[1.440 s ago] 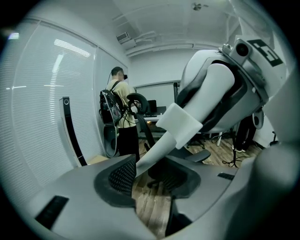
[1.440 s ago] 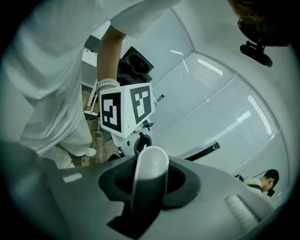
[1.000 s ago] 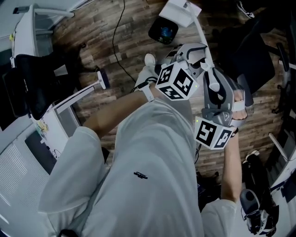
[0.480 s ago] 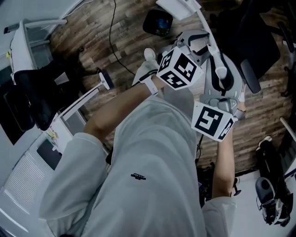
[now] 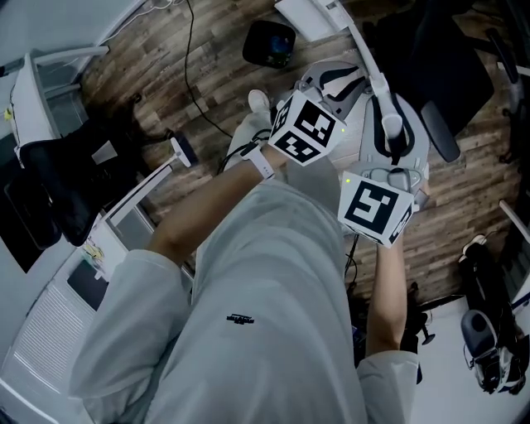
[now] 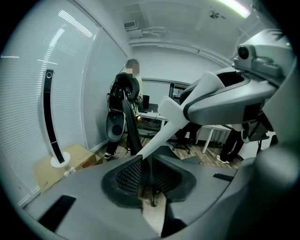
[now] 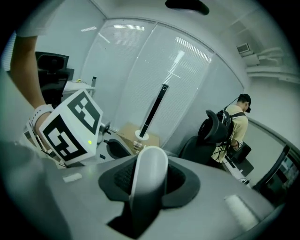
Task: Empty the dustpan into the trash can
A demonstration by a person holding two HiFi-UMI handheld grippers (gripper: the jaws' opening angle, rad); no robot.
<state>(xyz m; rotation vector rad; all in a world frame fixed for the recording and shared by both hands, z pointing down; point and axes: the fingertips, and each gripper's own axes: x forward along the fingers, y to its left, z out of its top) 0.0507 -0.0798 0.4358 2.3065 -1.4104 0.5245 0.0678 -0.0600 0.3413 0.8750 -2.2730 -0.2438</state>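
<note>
Wood-plank floor (image 5: 207, 91) lying beneath, smooth white long-handled dustpan (image 5: 308, 15) showing just right of round black trash can (image 5: 267, 43) at far side, right gripper (image 7: 149, 178) clamping the rounded handle end (image 7: 150, 164), left gripper (image 6: 146, 176) jaws, having just been closing, pinching the thin shaft (image 6: 157, 136) farther along.

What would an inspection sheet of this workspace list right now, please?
Surface: wood-plank floor.
Job's things: white dustpan close to the black trash can, on a long white handle.
Clutter: cardboard box by the wall.
Grippers: left gripper has just been closing and its jaws are on the handle's shaft; right gripper is shut on the handle's rounded end.
Cables: one black cable across the floor.
Surroundings: black office chair; a person standing in the background.
</note>
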